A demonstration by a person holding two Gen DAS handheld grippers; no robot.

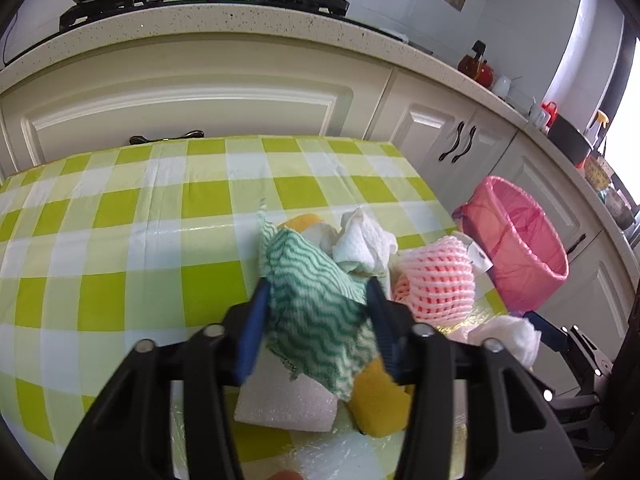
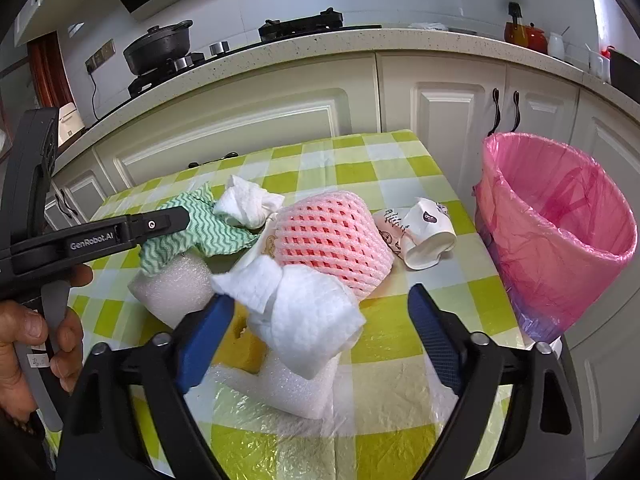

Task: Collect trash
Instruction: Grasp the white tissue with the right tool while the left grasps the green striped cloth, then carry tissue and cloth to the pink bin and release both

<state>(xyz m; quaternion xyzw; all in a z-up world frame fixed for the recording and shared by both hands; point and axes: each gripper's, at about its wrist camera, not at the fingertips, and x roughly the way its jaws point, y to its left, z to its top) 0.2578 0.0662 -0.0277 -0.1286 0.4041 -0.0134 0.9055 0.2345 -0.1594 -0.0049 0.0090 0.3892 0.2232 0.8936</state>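
Both hand-held grippers crowd trash (image 2: 332, 240) near, seemingly, table edge (image 2: 480, 280).

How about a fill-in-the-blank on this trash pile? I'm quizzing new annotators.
1. The left claw grips a green-and-white ____ cloth.
2. The bin liner is ____.
3. The pink foam fruit net lies on a ____ tablecloth.
4. The paper cup lies ____.

Missing: wavy-striped; pink; checked; crushed
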